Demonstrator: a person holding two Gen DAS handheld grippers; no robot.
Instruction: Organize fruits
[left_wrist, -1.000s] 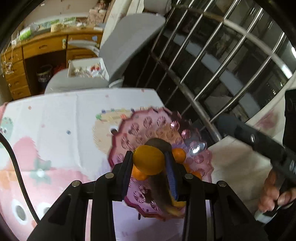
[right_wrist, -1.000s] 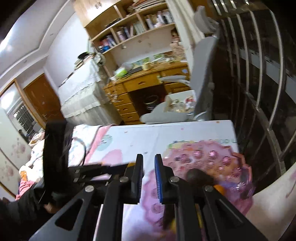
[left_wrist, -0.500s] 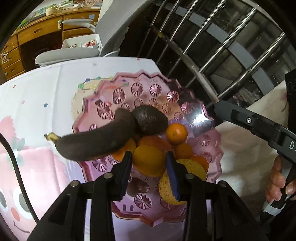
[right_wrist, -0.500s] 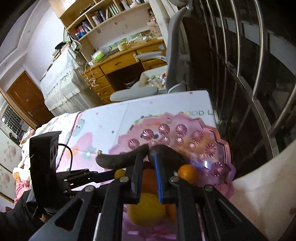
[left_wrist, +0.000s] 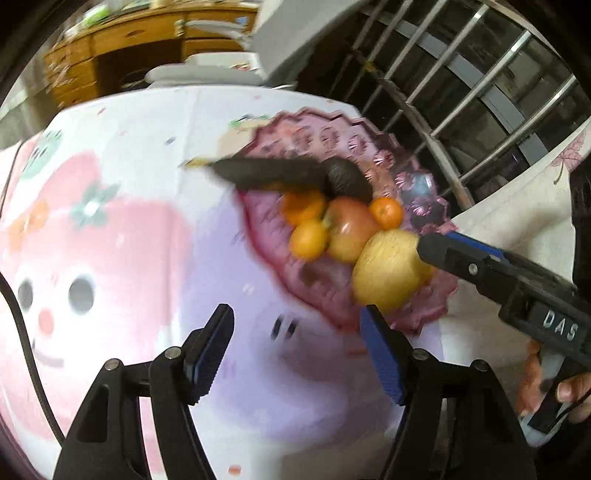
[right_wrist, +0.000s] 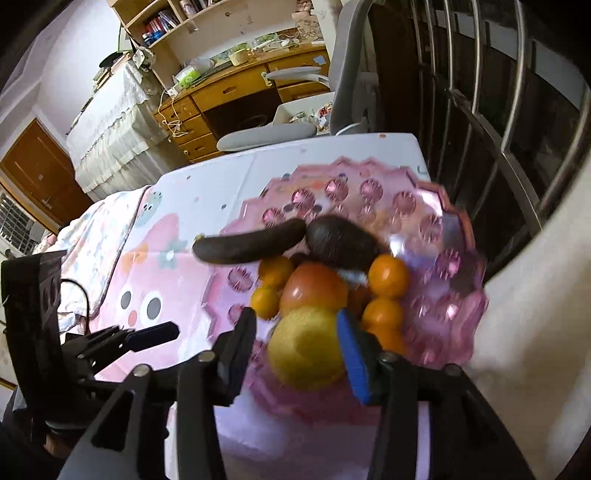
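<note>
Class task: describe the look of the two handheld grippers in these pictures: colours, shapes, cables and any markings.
Both are black angular plastic frames with silver screws and blue ribbed pads on the fingers. The right gripper carries white letters "DAS" on its body. A thin black cable runs beside the left gripper.

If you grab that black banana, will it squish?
Probably. The banana has gone dark all over, so it looks overripe and soft. It leans on the oranges with its tip past the plate rim, so a nudge might tip it off.
</note>
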